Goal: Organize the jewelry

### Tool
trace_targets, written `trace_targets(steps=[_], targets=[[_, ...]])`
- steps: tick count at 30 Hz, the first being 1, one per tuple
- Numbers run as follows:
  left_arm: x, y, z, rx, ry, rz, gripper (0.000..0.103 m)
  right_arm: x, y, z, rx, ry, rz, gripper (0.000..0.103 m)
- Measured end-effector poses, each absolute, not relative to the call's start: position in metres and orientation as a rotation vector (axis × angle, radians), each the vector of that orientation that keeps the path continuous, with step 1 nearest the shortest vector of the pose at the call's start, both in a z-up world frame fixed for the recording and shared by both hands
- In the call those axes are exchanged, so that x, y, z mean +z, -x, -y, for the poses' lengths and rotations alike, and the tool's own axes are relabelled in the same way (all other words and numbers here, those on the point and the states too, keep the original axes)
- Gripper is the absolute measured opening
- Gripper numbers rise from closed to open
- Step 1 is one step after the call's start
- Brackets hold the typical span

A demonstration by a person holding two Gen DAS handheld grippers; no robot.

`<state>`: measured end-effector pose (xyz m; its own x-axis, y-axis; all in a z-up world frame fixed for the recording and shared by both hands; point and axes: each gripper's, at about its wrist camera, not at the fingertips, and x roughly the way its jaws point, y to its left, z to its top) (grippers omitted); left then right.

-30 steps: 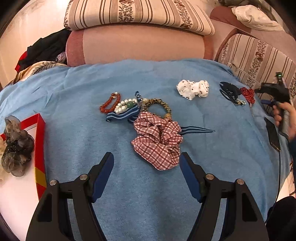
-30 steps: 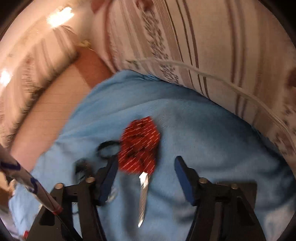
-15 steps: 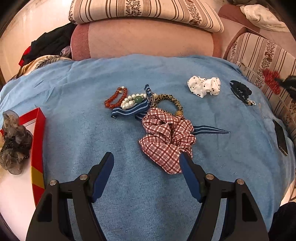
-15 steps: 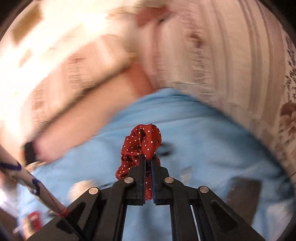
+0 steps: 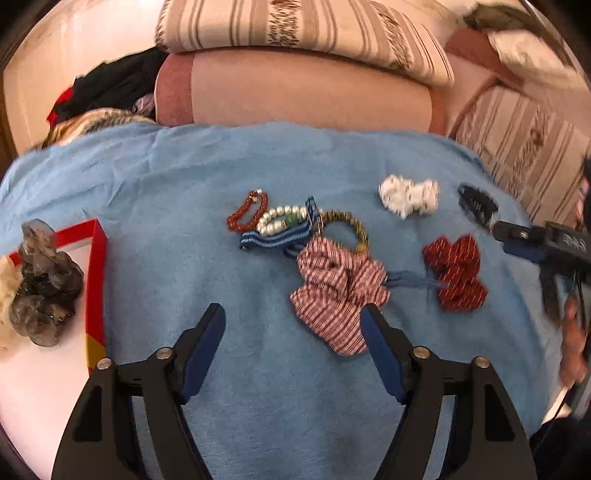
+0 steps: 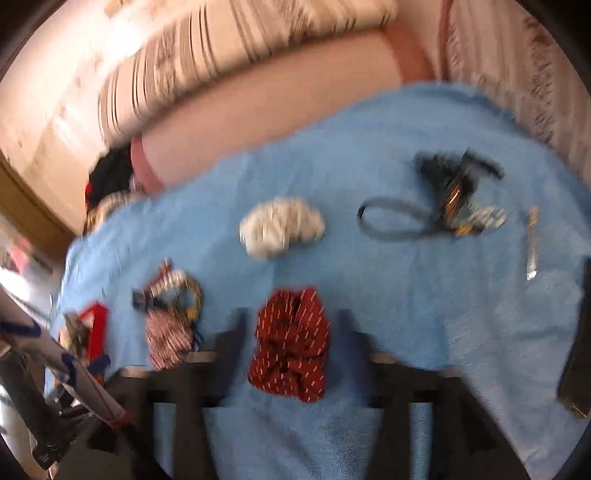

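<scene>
A red dotted scrunchie (image 5: 456, 275) lies on the blue cloth (image 5: 184, 192), right of a red-checked scrunchie (image 5: 338, 291). In the blurred right wrist view the red dotted scrunchie (image 6: 290, 349) lies between the spread fingers of my right gripper (image 6: 291, 338), which is open. My left gripper (image 5: 291, 328) is open and empty, just left of the checked scrunchie. A red-rimmed box (image 5: 96, 258) at the left holds a grey scrunchie (image 5: 44, 291). Beaded bracelets (image 5: 266, 218) and a striped ribbon (image 5: 275, 240) lie behind the checked scrunchie.
A white dotted scrunchie (image 5: 408, 195) and a black hair claw (image 5: 478, 206) lie at the back right. A metal clip (image 6: 532, 242) and a dark flat object (image 6: 578, 343) lie on the right. Striped cushions (image 5: 303, 33) border the cloth behind.
My right gripper carried the red dotted scrunchie from the far right to beside the checked scrunchie, then opened and let it go. The left gripper stayed open and shifted slightly left.
</scene>
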<state>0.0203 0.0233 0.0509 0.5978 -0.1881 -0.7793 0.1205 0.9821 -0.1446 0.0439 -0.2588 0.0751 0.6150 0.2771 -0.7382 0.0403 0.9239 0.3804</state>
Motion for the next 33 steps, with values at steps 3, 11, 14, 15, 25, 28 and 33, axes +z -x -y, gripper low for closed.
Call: trace_targets(steps=[3, 11, 14, 15, 25, 28, 33], targets=[[0.043, -0.036, -0.023, -0.192, 0.173, -0.97, 0.076, 0.073, -0.045, 0.255, 0.129, -0.387, -0.926, 0.068], [0.005, -0.059, 0.02, -0.196, 0.124, -1.04, 0.066, 0.049, -0.044, 0.269, 0.094, -0.516, -0.975, 0.068], [0.002, -0.061, 0.027, -0.097, 0.005, -1.003, 0.027, 0.04, -0.053, 0.266, 0.099, -0.492, -0.987, 0.068], [0.003, -0.061, 0.026, -0.097, 0.008, -0.997, 0.022, 0.035, -0.056, 0.266, 0.1, -0.47, -1.004, 0.068], [0.052, -0.023, 0.0, -0.109, -0.006, -0.914, 0.015, 0.024, -0.069, 0.219, 0.091, -0.204, -1.012, 0.068], [0.066, -0.002, -0.009, -0.118, -0.002, -0.899, 0.015, 0.008, -0.074, 0.205, 0.096, -0.129, -1.078, 0.04], [0.076, 0.026, -0.028, -0.098, 0.081, -0.875, 0.015, 0.019, -0.068, 0.221, 0.082, -0.153, -1.048, 0.018]])
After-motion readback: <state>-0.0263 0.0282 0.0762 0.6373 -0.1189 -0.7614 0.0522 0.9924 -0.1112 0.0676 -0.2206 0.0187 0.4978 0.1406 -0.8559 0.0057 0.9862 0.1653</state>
